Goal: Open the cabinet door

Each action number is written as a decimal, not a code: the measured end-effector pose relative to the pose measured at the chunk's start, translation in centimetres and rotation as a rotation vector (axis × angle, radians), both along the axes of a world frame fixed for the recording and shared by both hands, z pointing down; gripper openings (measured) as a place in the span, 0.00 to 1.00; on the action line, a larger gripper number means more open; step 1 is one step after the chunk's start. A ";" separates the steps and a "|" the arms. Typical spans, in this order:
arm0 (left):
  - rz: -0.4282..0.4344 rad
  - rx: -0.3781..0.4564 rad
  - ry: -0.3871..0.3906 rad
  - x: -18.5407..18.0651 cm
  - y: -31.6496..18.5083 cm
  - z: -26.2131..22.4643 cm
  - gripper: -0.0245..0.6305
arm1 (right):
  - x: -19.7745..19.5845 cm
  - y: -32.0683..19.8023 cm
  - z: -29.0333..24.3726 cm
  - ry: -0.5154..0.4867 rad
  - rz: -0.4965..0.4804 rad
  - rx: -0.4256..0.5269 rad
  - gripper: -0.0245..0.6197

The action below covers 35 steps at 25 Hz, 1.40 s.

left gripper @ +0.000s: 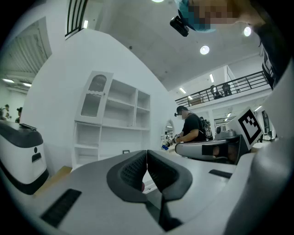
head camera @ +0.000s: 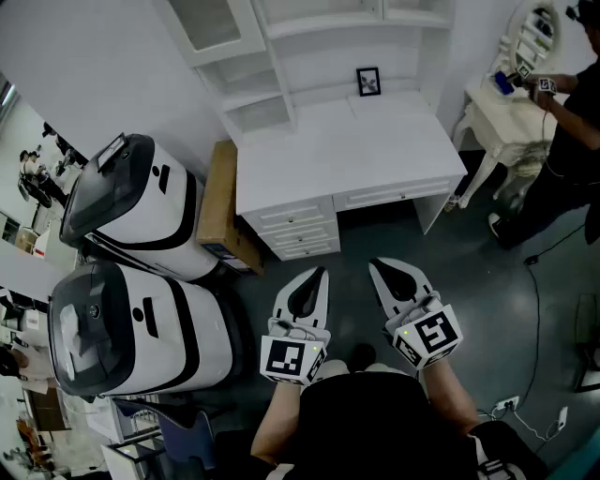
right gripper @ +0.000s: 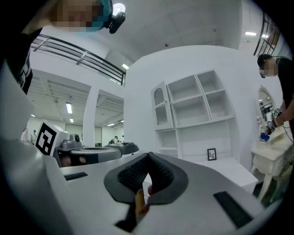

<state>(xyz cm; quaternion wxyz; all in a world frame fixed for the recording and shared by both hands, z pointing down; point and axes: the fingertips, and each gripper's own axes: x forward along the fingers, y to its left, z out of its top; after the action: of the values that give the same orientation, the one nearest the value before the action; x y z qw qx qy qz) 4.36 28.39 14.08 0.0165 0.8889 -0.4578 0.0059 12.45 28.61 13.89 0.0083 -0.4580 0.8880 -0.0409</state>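
**Left gripper** [head camera: 320,274]: held low before the body on a bare forearm [head camera: 277,419], level, tips aimed ahead at the desk. Jaws pressed tip to tip, nothing between them. Marker cube [head camera: 291,359] at the rear, facing up.

**Right gripper** [head camera: 378,268]: just beside the left one and not touching it, level likewise, on the other forearm [head camera: 452,398]. Tips aimed the same way. Jaws closed tip to tip in its own view, holding nothing.

**Floor** [head camera: 469,281]: dark grey, stretching from the grippers to the desk. Thin cable [head camera: 536,300] trailing at the right.

**Machines**, white with black bands and dark tops, two: one [head camera: 131,328] just left of the left gripper, the other [head camera: 141,202] beyond it.

**Board** [head camera: 220,202]: tan, standing on edge against the desk's left side, next to the farther machine.

**Desk** [head camera: 337,150]: white, ahead of both grippers and well apart from them. Stack of drawers [head camera: 300,230] under its left end. Small black picture frame [head camera: 368,82] upright at the back of the top.

**Shelf unit** [head camera: 319,37]: white, rising from the desk's rear, compartments open.

**Cabinet door** [head camera: 210,22]: white, with an arched pane, at the upper left of the shelf unit. Appears flush with its frame, closed. Far from both grippers.

**Person** [head camera: 572,122]: in black, far right, bent over a white dressing table [head camera: 502,117].
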 end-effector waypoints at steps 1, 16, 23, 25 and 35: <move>0.000 -0.008 0.011 0.0 0.3 0.1 0.07 | -0.1 0.3 0.0 -0.002 -0.006 -0.002 0.06; -0.028 -0.058 -0.009 1.4 1.6 2.2 0.07 | 0.4 1.7 2.2 -0.062 -0.042 -0.044 0.06; -0.049 -0.114 -0.015 1.0 1.6 4.4 0.07 | 0.4 1.6 4.1 -0.080 -0.062 -0.099 0.06; -0.049 -0.119 -0.020 0.9 1.2 4.8 0.07 | 0.3 1.2 4.7 -0.099 -0.065 -0.115 0.06; -0.053 -0.165 0.001 -1.2 -3.9 7.3 0.07 | -1.4 -3.7 7.2 -0.082 -0.052 -0.193 0.06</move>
<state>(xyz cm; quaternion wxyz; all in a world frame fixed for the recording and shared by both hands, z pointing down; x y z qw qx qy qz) 3.14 24.47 21.37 0.0900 0.8720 -0.4792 0.0425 11.06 24.89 21.06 -0.0005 -0.4313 0.8905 -0.1449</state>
